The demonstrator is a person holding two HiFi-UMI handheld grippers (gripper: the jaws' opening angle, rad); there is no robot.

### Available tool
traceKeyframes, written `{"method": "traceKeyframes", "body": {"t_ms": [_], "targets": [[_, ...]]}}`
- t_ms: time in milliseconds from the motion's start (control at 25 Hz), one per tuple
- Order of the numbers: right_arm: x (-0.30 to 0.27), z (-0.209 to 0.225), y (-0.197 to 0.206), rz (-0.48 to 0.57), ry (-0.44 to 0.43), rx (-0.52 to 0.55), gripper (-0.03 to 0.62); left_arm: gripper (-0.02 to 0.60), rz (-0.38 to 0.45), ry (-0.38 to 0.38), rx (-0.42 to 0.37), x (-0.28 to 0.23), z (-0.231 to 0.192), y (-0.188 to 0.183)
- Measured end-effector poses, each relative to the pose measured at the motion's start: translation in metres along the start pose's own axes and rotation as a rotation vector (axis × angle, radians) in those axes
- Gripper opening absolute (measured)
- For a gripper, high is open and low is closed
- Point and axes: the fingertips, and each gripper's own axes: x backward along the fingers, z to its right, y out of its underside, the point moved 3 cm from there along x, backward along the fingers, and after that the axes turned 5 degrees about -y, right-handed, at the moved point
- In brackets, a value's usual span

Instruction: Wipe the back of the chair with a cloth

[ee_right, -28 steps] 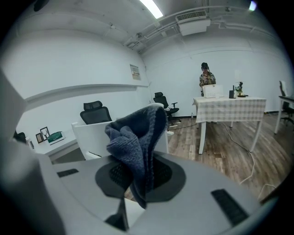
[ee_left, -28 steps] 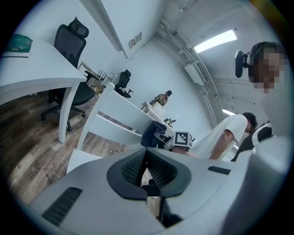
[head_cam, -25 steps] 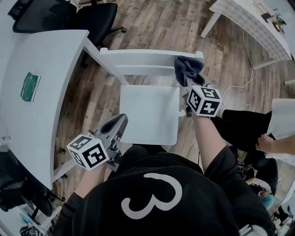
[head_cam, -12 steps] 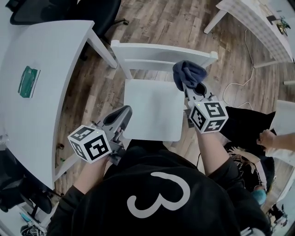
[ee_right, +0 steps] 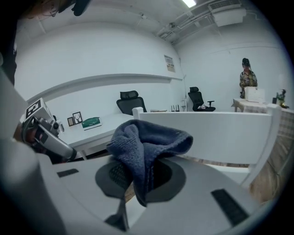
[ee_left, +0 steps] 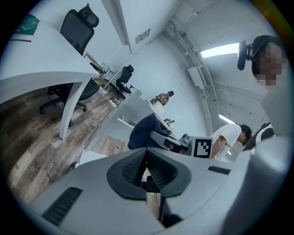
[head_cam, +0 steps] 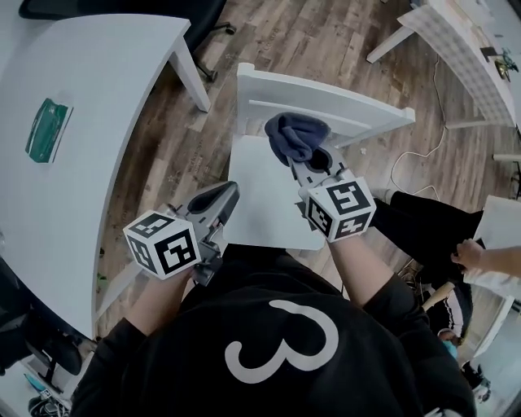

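Observation:
The white wooden chair stands in front of me, its back [head_cam: 342, 96] farthest from me and its seat [head_cam: 259, 199] nearer. A dark blue cloth [head_cam: 293, 135] is bunched in my right gripper [head_cam: 304, 156], which is shut on it just inside the back's lower rail, left of centre. In the right gripper view the cloth [ee_right: 147, 140] drapes over the jaws in front of the chair back [ee_right: 211, 131]. My left gripper [head_cam: 221, 199] hangs low by the seat's front left corner, shut and holding nothing. The left gripper view shows the cloth [ee_left: 143, 133] ahead of it.
A white table [head_cam: 89, 122] with a green object [head_cam: 45, 130] stands to my left, a black office chair [head_cam: 122, 8] beyond it. Another white table [head_cam: 464, 57] is at the top right, with a cable [head_cam: 411, 163] on the wooden floor. Another person [head_cam: 480, 256] is at my right.
My right gripper has carried the cloth leftward along the chair back, from its right post to left of centre. The left gripper has stayed by the seat's front corner.

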Motion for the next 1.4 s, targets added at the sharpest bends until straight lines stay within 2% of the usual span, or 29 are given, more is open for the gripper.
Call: {"method": "traceKeyframes", "body": {"t_ms": [240, 520, 1000, 1400], "targets": [[-0.045, -0.016, -0.002, -0.021, -0.019, 0.031, 0.052, 0.014, 0.009, 0.000, 0.016, 0.012, -0.023, -0.003], [-0.076, -0.013, 0.000, -0.041, 0.035, 0.034, 0.052, 0.014, 0.026, -0.015, 0.042, 0.025, -0.045, 0.000], [-0.106, 0.004, 0.002, -0.051, 0.137, -0.071, 0.052, 0.014, 0.043, -0.046, 0.050, 0.036, -0.065, 0.006], [-0.109, 0.011, -0.001, -0.069, 0.146, -0.098, 0.052, 0.014, 0.053, -0.060, 0.056, 0.039, -0.064, 0.010]]}}
